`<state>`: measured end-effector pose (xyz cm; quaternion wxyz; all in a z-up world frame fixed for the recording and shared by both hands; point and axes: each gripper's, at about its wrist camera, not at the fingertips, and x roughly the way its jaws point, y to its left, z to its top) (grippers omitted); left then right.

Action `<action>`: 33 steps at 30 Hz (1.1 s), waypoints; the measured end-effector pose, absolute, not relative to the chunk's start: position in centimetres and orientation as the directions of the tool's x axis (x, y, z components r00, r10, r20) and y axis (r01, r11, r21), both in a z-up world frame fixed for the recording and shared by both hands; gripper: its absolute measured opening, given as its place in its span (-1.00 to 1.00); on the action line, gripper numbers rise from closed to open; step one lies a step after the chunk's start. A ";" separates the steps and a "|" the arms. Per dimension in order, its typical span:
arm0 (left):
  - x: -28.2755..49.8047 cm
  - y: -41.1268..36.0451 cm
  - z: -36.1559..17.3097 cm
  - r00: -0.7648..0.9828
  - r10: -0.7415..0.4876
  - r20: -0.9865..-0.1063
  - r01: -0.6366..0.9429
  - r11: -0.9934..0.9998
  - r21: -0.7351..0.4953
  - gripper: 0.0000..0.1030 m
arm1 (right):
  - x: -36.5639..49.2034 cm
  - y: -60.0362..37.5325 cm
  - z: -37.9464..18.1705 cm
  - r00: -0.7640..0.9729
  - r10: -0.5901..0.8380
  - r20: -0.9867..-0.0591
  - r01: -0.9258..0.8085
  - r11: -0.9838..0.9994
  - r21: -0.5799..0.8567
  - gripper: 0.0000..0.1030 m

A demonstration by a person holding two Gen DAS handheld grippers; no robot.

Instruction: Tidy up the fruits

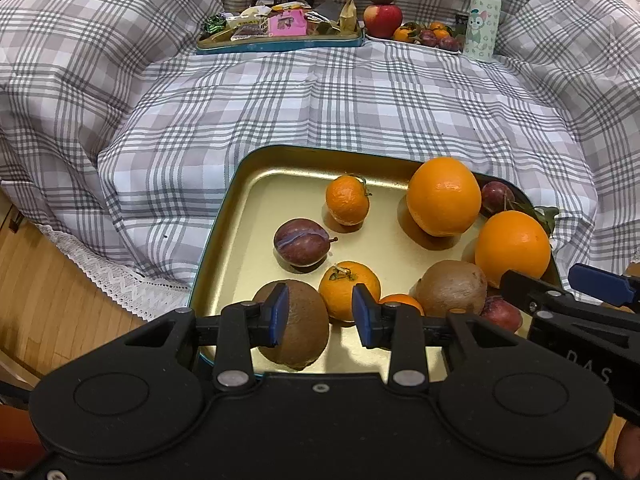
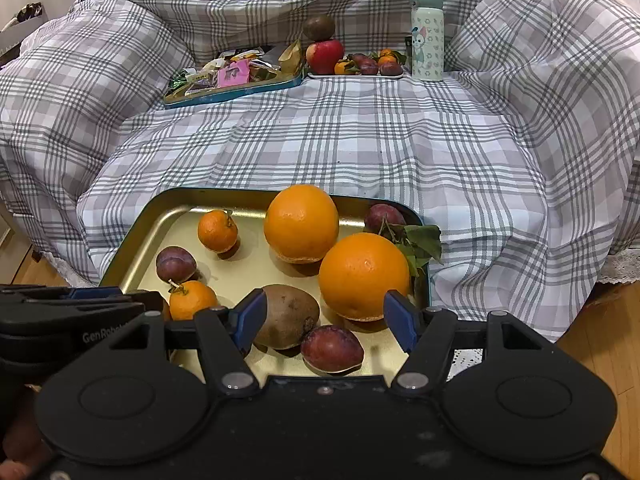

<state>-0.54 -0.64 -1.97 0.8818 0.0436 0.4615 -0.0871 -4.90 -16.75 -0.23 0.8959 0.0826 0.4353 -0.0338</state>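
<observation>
I have both grippers hanging over the near edge of the gold tray [image 1: 240, 216], which sits on the plaid bedspread [image 1: 320, 100]. My left gripper [image 1: 320, 316] has its jaws parted and gripping nothing; its left pad overlaps the near kiwi [image 1: 298, 332] in the view, and I cannot tell whether it touches, while a small mandarin [image 1: 346, 292] shows in the gap at about 12 o'clock from the fingertips. My right gripper [image 2: 325, 318] stands released and wide, with a second kiwi [image 2: 288, 316] and a plum [image 2: 332, 348] between its pads, neither pressed. From that kiwi, one large orange [image 2: 364, 276] lies at 2 o'clock and another large orange [image 2: 301, 222] at 12 o'clock. A purple plum [image 1: 302, 242] and a further mandarin [image 1: 347, 200] sit towards the tray's far left, and a dark plum with leaves [image 2: 382, 218] in the far right corner. At 12 o'clock, far across the bed, I see a snack tray [image 1: 280, 42], a white plate [image 1: 454, 52] with a kiwi stacked on an apple [image 1: 383, 20], and a pale green bottle [image 1: 484, 16].
</observation>
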 end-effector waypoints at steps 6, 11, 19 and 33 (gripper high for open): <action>-0.5 -0.7 -2.0 0.555 -0.115 -0.824 0.196 0.981 -0.005 -0.15 | -4.8 -16.8 -0.3 0.615 0.012 -0.789 0.131 0.984 0.118 0.32; -0.4 -0.7 -2.1 0.553 -0.113 -0.825 0.195 0.981 -0.004 -0.15 | -4.7 -16.9 -0.4 0.611 0.013 -0.791 0.133 0.984 0.118 0.32; -0.4 -0.7 -2.1 0.550 -0.110 -0.828 0.195 0.981 0.000 -0.15 | -4.6 -16.9 -0.5 0.609 0.012 -0.793 0.131 0.985 0.116 0.32; -0.3 -0.8 -2.2 0.542 -0.108 -0.834 0.196 0.981 0.000 -0.15 | -4.6 -16.9 -0.5 0.606 0.013 -0.795 0.131 0.985 0.116 0.32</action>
